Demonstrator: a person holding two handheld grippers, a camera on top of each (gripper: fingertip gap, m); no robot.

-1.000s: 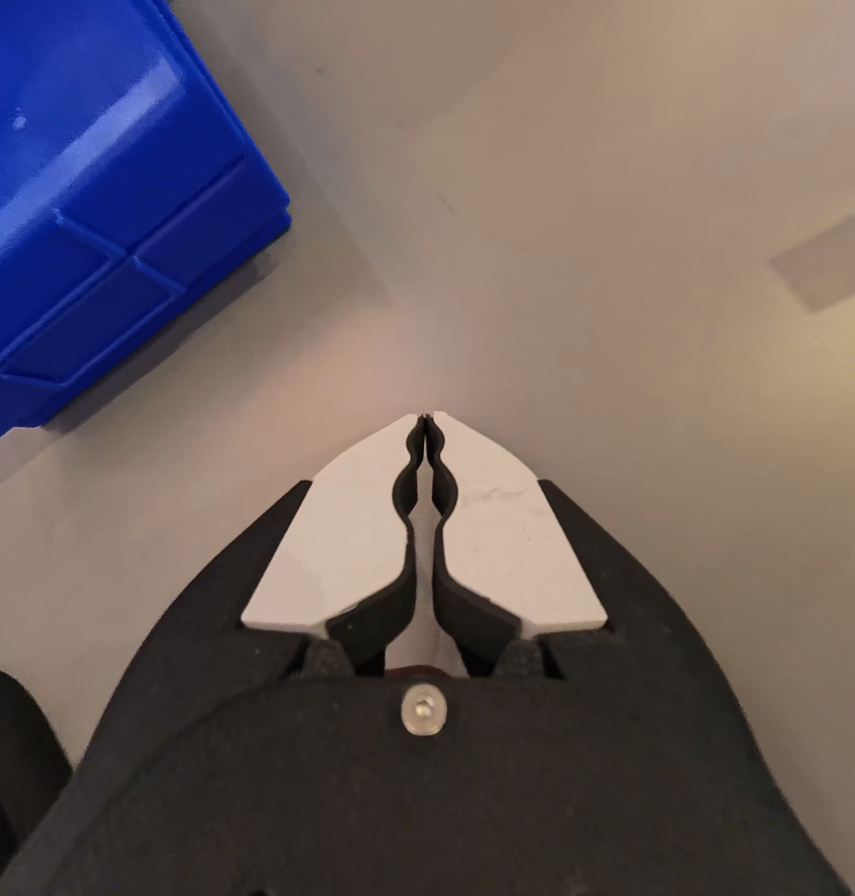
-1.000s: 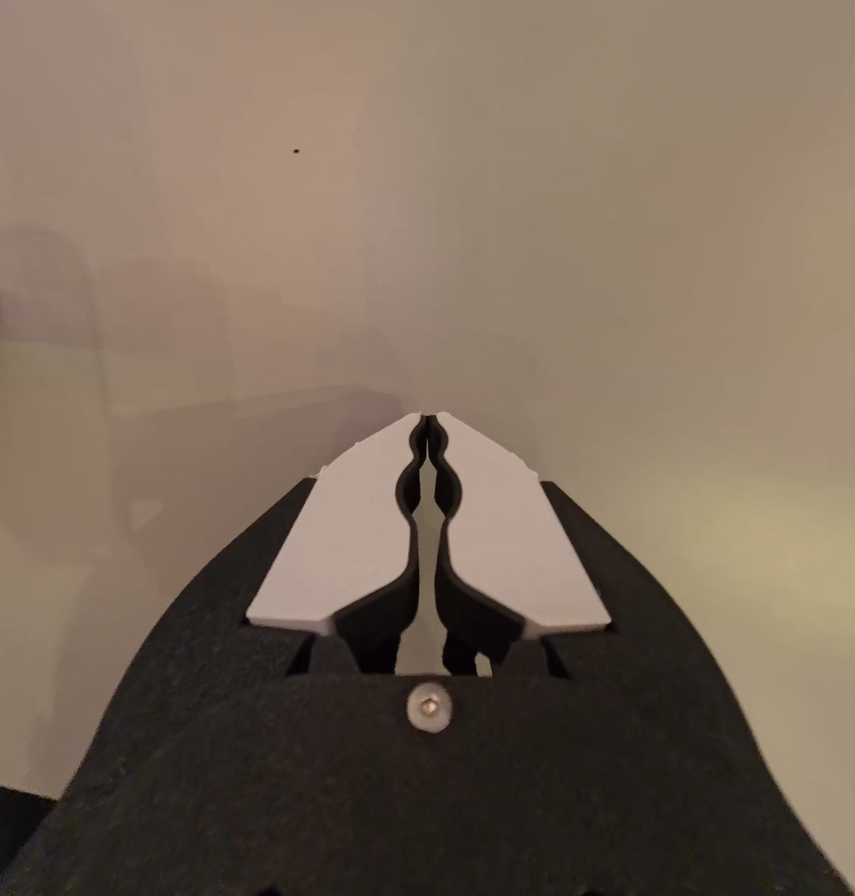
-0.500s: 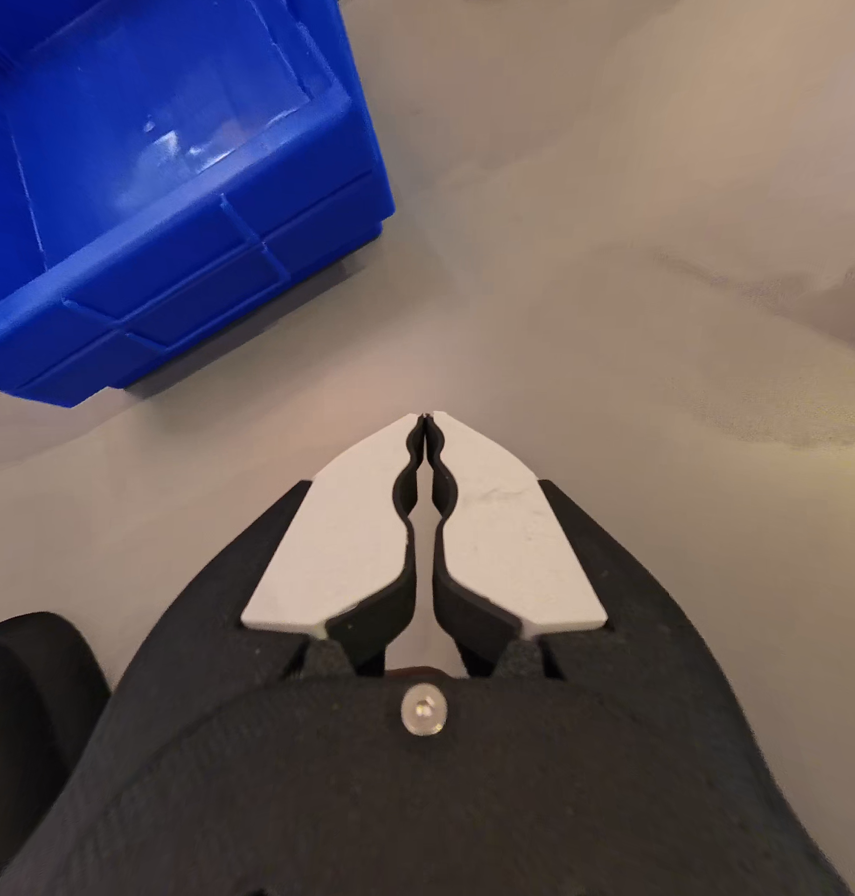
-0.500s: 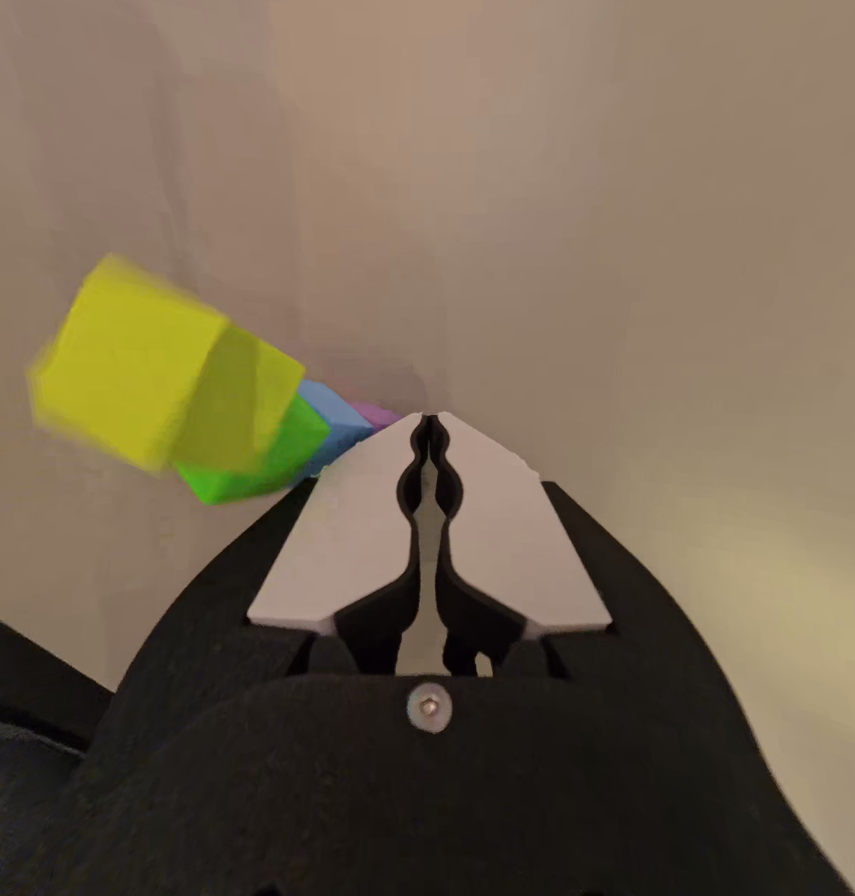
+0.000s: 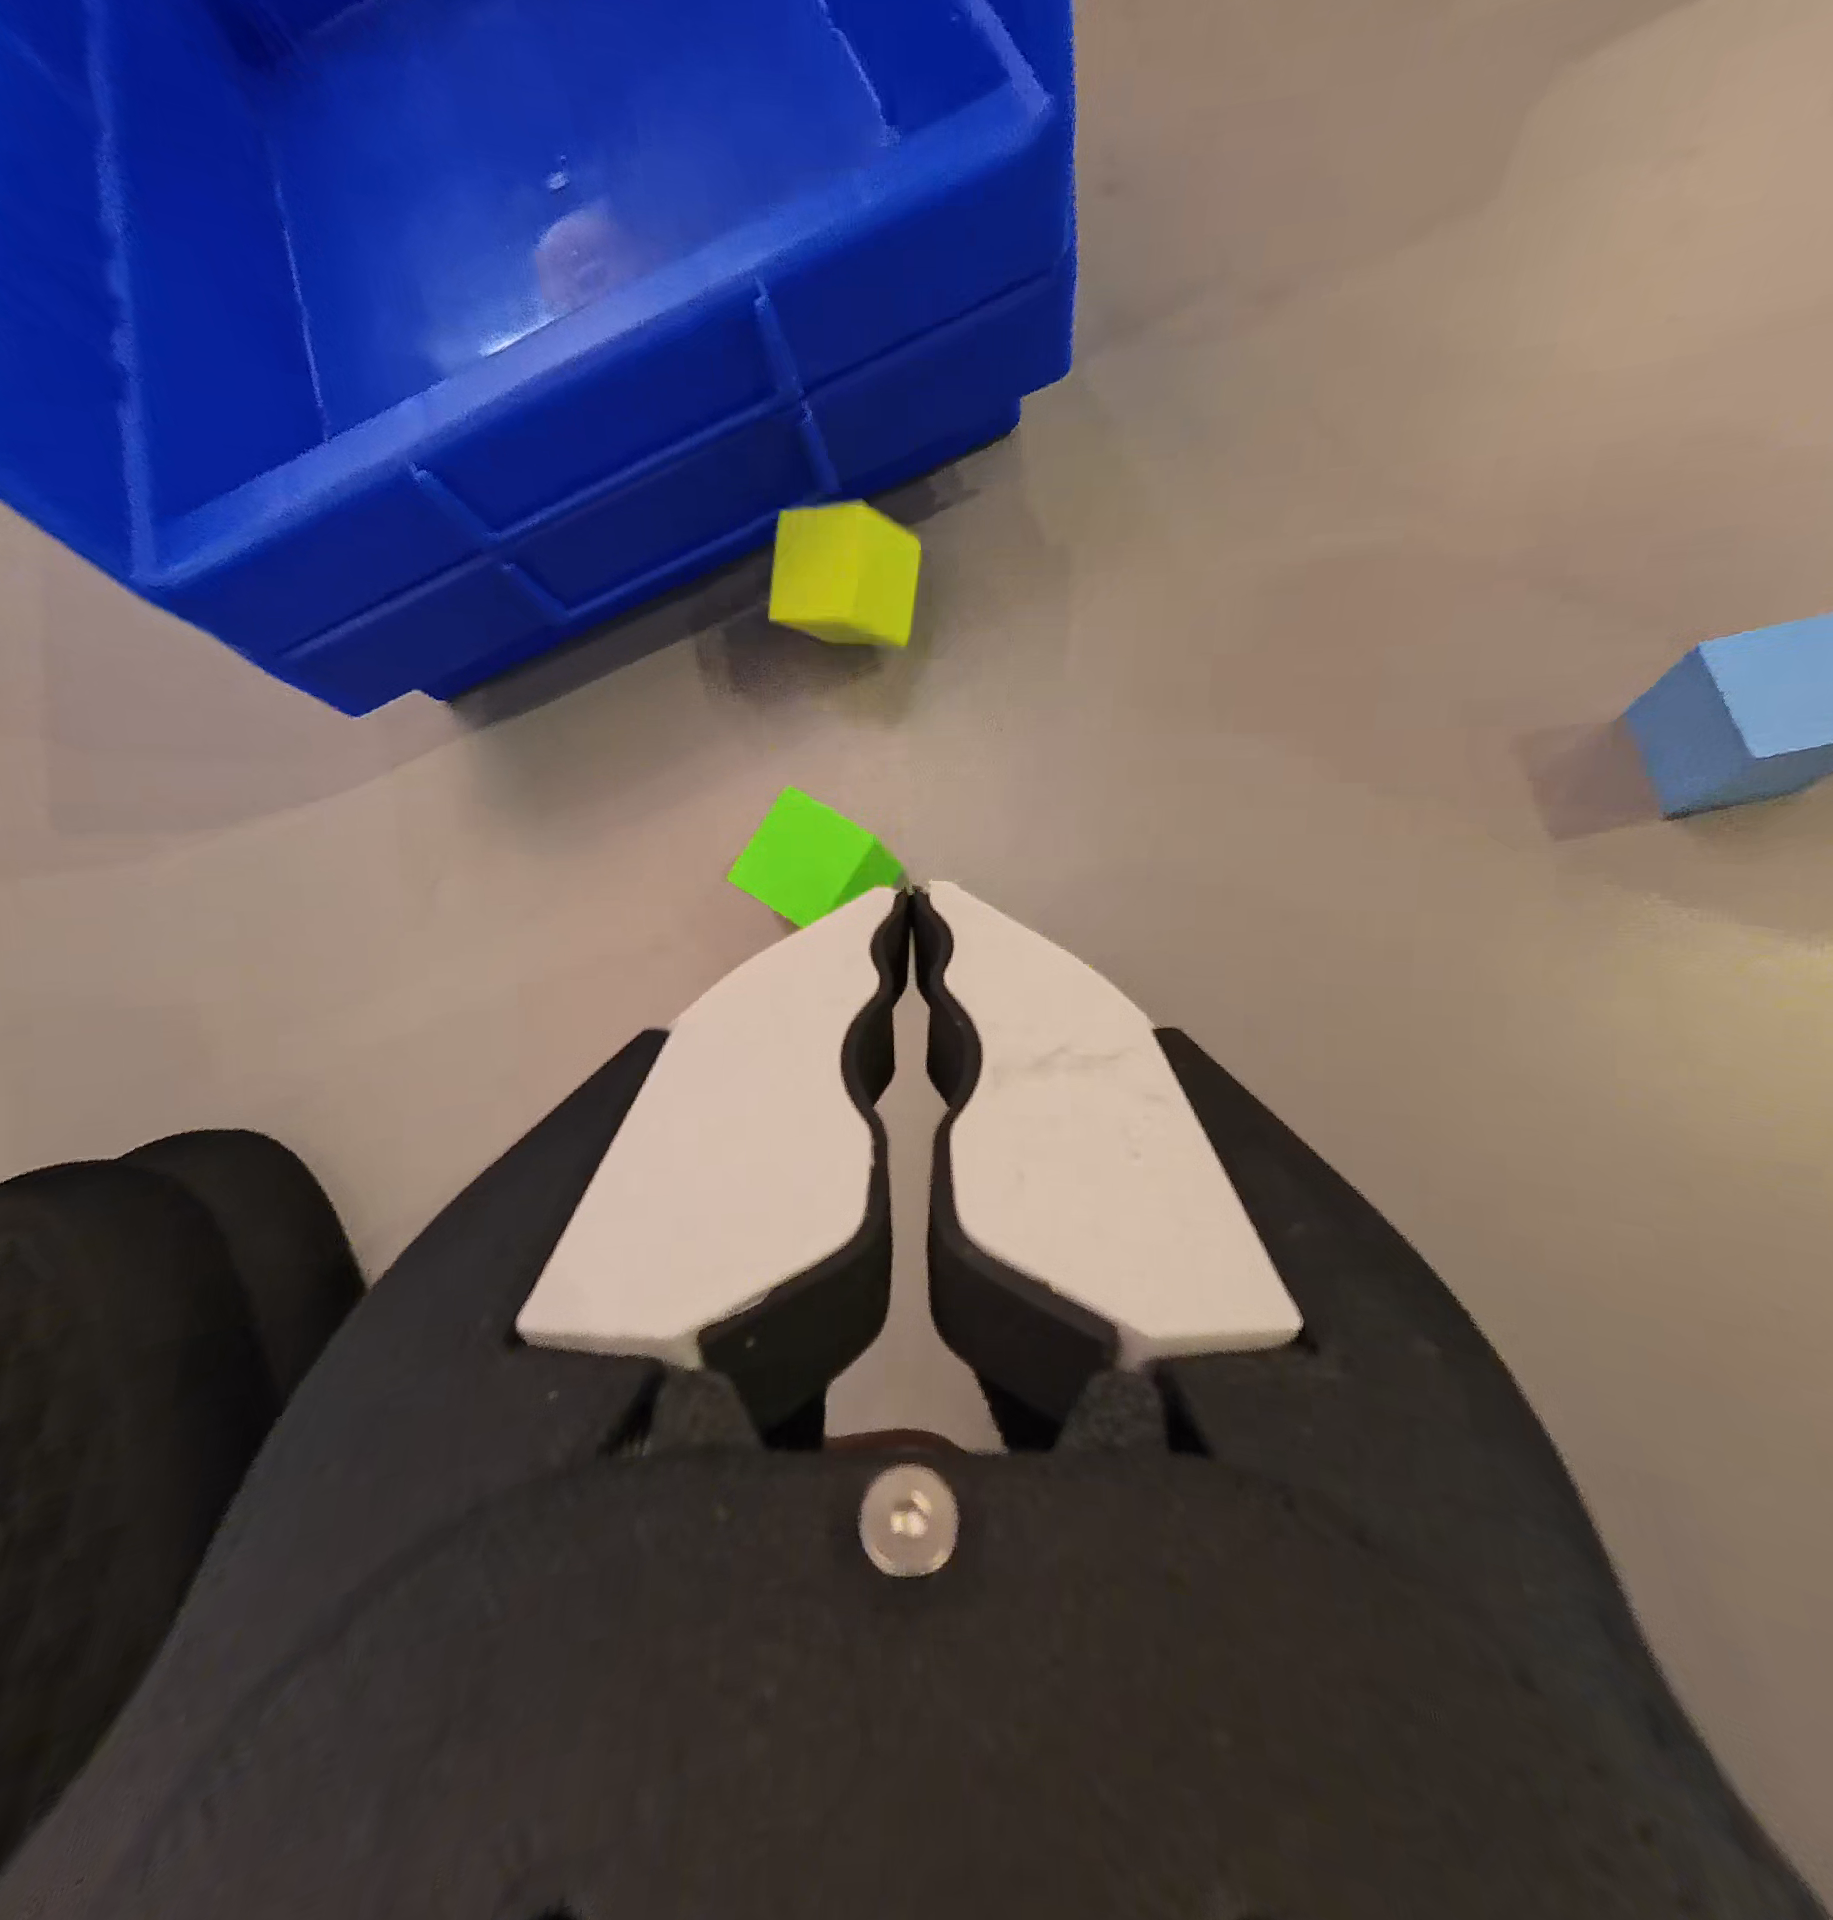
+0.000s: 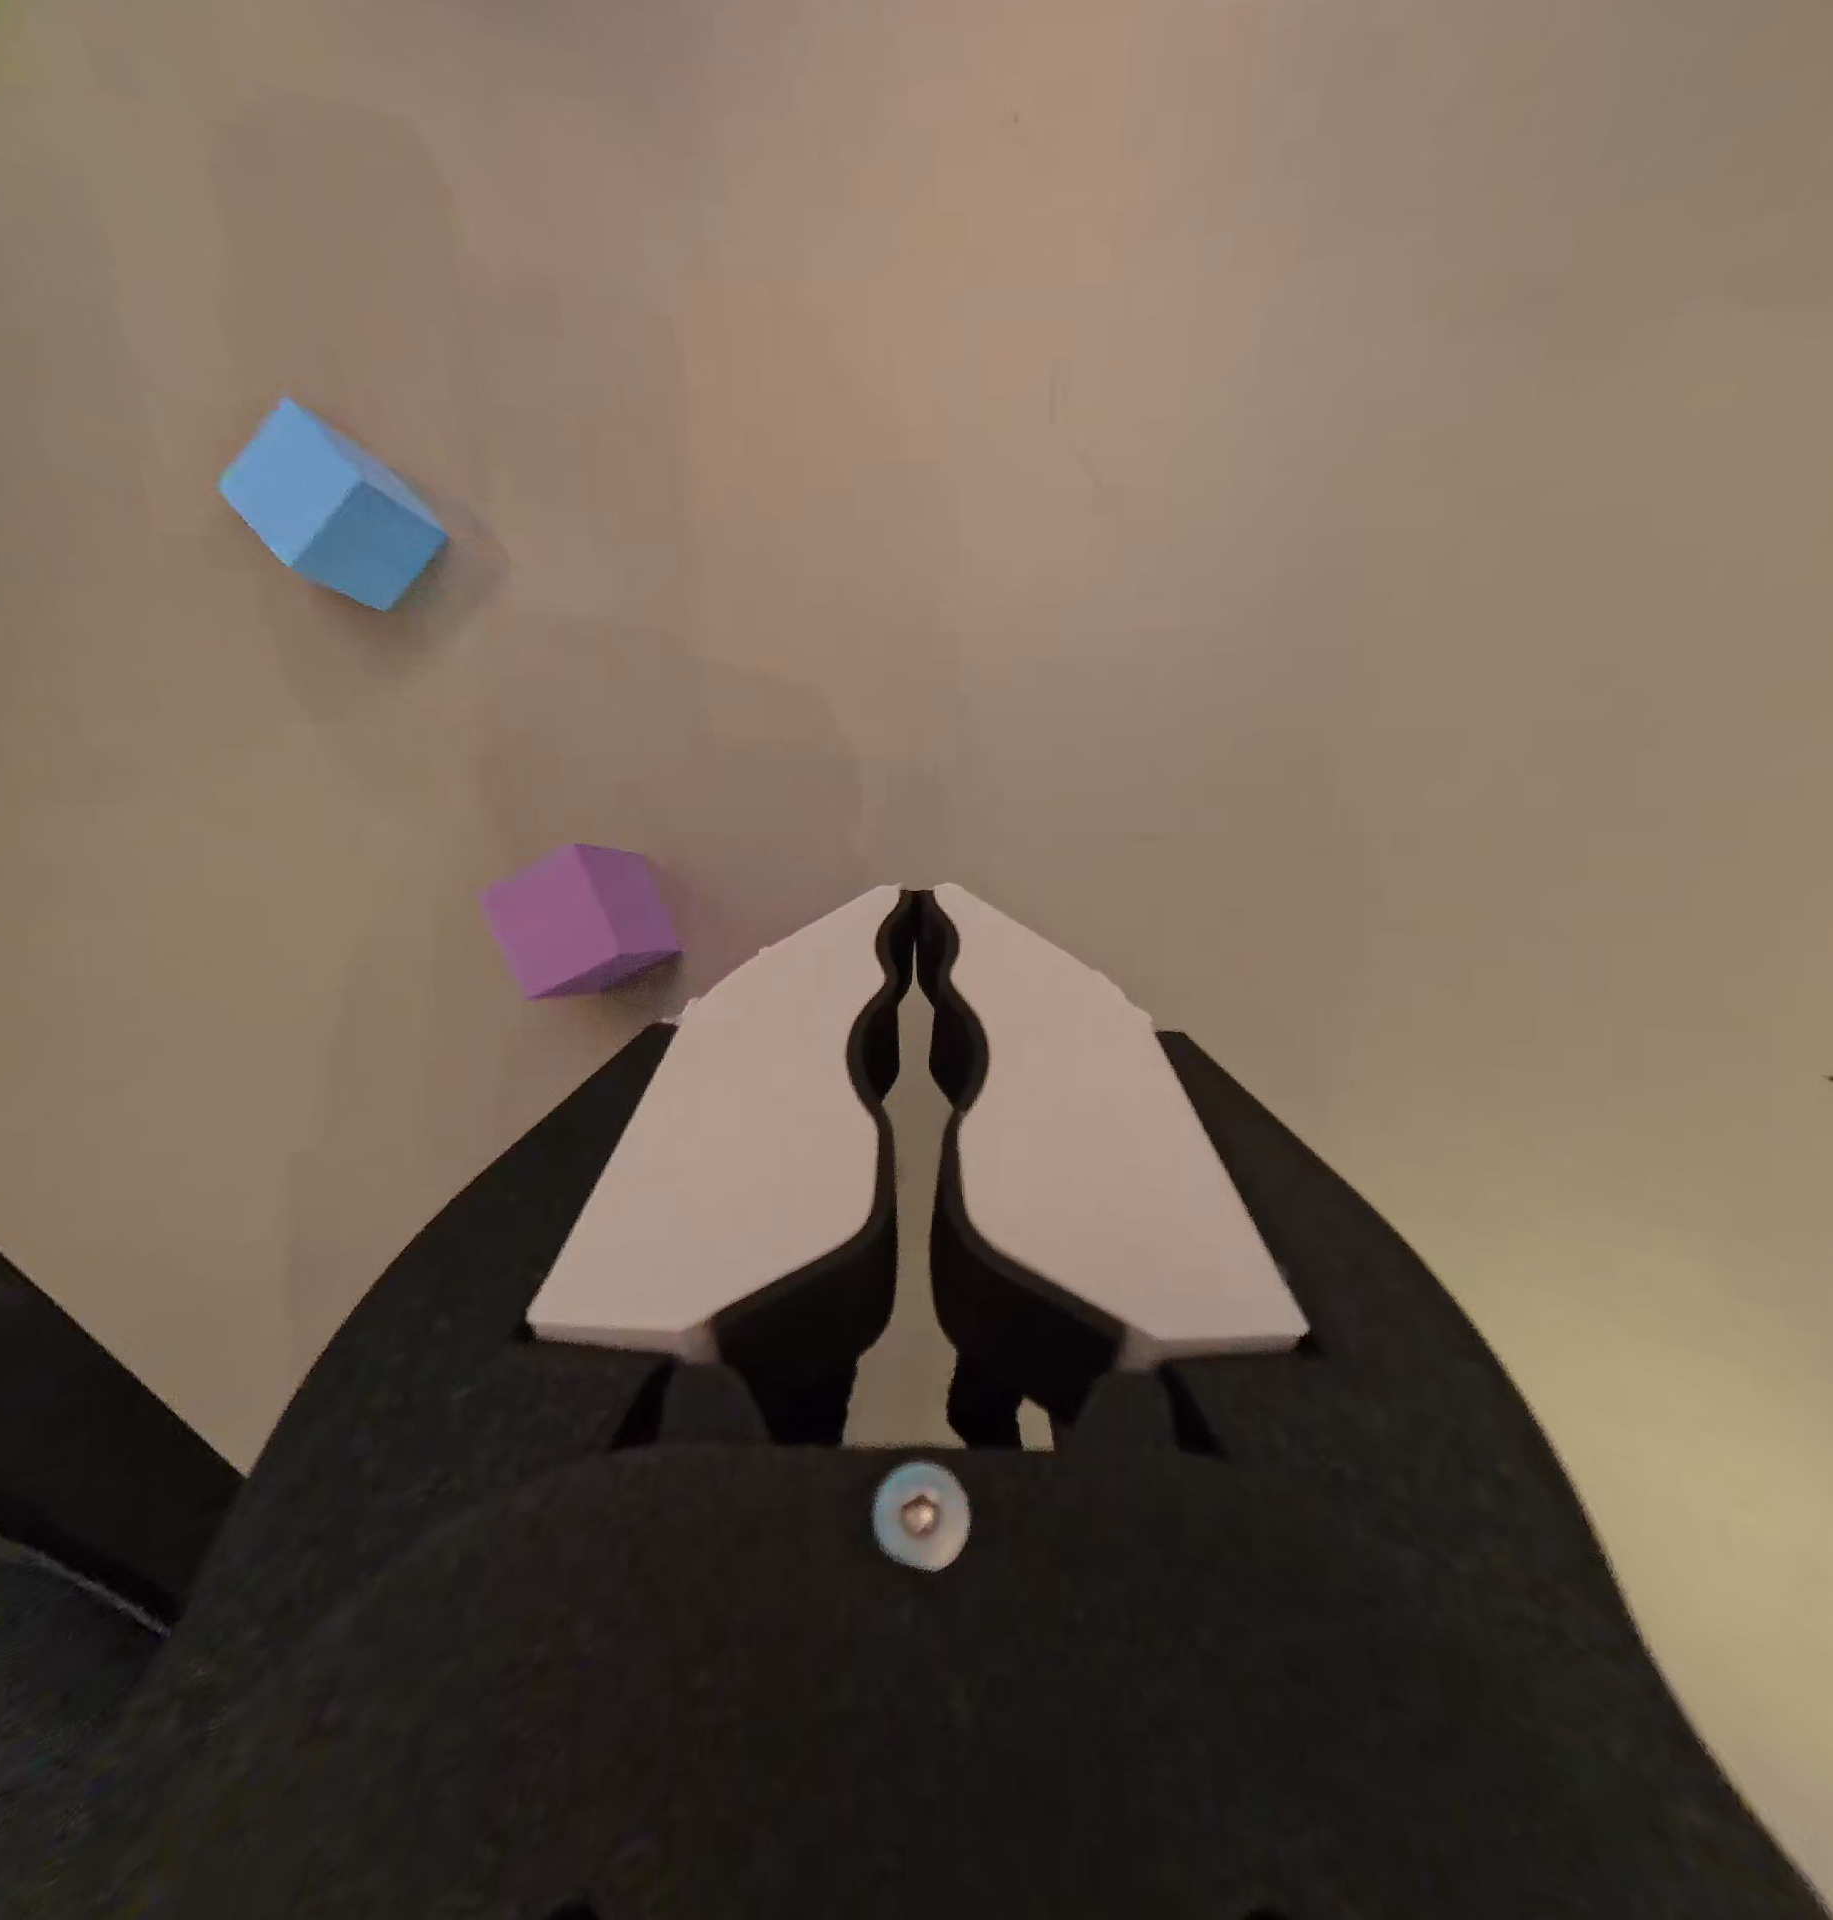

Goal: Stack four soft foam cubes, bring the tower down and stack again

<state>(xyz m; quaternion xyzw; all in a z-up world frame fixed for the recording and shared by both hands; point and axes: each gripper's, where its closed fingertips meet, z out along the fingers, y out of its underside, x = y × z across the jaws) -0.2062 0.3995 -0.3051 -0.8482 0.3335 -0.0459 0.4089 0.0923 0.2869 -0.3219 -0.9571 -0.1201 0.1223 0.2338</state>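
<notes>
Left gripper [image 5: 910,902]: matte black, grainy body with two flat white finger plates edged by wavy black pads. The tips meet; nothing is between them. Just past the left tip lies the green cube [image 5: 806,858], a bright, sharp-edged foam block partly hidden behind the white plate; contact with the tip cannot be judged. Farther on, the yellow cube [image 5: 842,577] sits tilted just beside the ribbed front wall of the blue bin [image 5: 621,436], a glossy moulded plastic container with an open top. Far right lies the light blue cube [image 5: 1753,717], well apart from the others.

Right gripper [image 6: 914,900]: same build, tips closed together, grasp bare. Near its left finger plate rests the purple cube [image 6: 579,920] — matte, with crisp corners. Beyond it, the light blue cube [image 6: 330,506] lies alone on the table [image 6: 1307,520], a smooth beige surface. All four cubes are scattered singly — none is stacked.
</notes>
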